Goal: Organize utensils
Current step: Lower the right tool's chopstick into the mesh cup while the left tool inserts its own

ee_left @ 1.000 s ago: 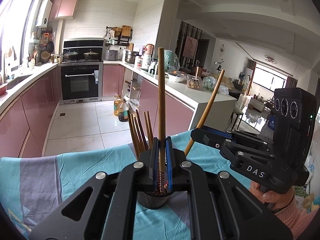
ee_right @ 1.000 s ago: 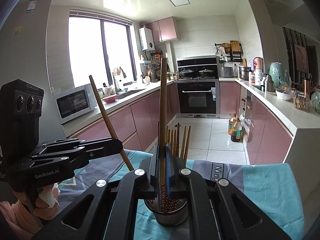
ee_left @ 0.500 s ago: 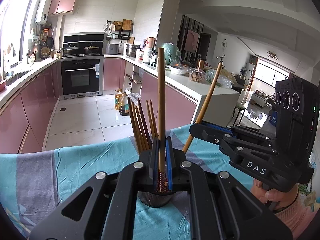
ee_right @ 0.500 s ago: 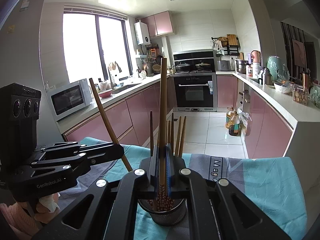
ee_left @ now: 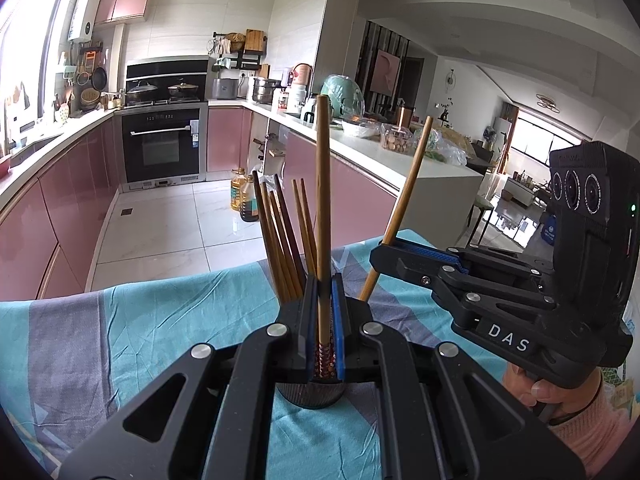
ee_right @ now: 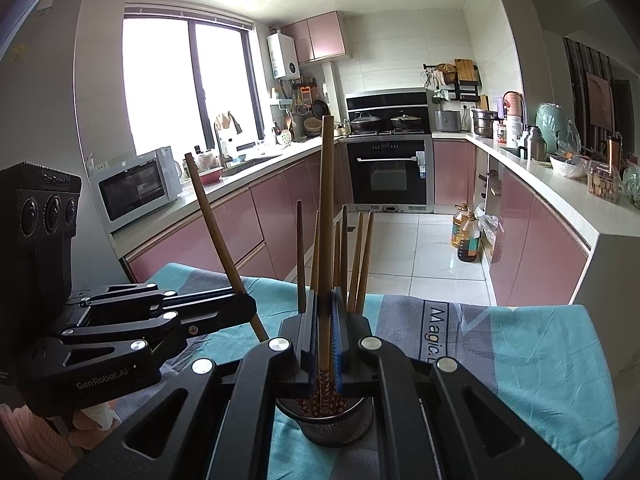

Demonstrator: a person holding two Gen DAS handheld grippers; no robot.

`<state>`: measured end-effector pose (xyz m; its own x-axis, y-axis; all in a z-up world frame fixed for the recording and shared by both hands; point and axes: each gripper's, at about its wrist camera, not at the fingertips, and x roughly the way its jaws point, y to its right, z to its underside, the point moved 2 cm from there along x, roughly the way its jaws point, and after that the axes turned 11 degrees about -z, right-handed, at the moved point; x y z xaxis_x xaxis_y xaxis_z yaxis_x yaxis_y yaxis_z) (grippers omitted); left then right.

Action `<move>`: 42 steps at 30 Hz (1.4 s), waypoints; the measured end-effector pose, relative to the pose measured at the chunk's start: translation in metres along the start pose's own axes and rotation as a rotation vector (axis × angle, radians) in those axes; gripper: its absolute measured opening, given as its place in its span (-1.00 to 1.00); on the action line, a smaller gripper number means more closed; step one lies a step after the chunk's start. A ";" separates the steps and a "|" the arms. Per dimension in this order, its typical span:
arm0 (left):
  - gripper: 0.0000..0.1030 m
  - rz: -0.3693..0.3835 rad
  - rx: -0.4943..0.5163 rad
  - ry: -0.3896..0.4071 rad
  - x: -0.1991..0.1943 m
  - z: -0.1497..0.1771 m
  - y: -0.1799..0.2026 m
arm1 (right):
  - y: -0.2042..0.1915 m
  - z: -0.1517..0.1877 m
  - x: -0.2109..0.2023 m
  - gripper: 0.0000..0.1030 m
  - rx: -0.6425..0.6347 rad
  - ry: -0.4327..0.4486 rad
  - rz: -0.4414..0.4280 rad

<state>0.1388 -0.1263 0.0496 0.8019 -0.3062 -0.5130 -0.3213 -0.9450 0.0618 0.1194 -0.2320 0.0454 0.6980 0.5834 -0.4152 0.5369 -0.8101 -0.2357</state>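
bright daylight from window point(ee_right: 188, 84), overexposed; sharp focus, fisheye-bent edges.

Left gripper point(ee_left: 324, 332): matt black plastic-looking arms, bright metal screw heads, blue ribbed-looking pads inside the jaws. Right gripper point(ee_right: 325, 344): same build.

Chopstick in left gripper point(ee_left: 322, 208): smooth brown wood, patterned red lower end. Chopstick in right gripper point(ee_right: 326, 216): same wood, same patterned end.

Chopsticks in holder point(ee_left: 280, 240): matching wood.

Holder point(ee_right: 338, 424): fine metal mesh, dull silver, at 6 o'clock under the jaws.

Tablecloth point(ee_right: 520, 360): teal and grey woven cloth, matt, creased.

Cabinet fronts point(ee_right: 272, 216) at 9 o'clock: glossy pink.

Floor tiles point(ee_right: 432, 248): glossy white, reflective.
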 end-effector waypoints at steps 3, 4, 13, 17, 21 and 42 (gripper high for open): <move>-0.85 -0.001 -0.001 -0.007 0.003 0.000 0.001 | 0.001 0.001 0.003 -0.89 0.003 -0.008 0.001; -0.85 -0.002 0.000 -0.008 0.004 0.000 0.001 | 0.002 0.001 0.005 -0.90 0.004 -0.010 0.000; -0.85 -0.004 -0.002 -0.026 0.010 0.004 0.000 | 0.002 0.004 0.010 -0.90 0.008 -0.026 -0.001; -0.85 -0.005 -0.004 -0.031 0.013 0.005 -0.002 | 0.003 0.005 0.013 -0.90 0.009 -0.031 -0.001; -0.85 -0.007 -0.004 -0.036 0.015 0.007 -0.002 | 0.003 0.006 0.014 -0.90 0.009 -0.036 -0.003; -0.85 -0.015 0.008 -0.075 0.034 0.014 0.000 | 0.004 0.015 0.032 -0.89 0.016 -0.091 -0.008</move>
<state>0.1589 -0.1351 0.0198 0.7667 -0.2825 -0.5766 -0.3138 -0.9483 0.0474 0.1373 -0.2175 0.0179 0.6472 0.5828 -0.4914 0.5341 -0.8066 -0.2532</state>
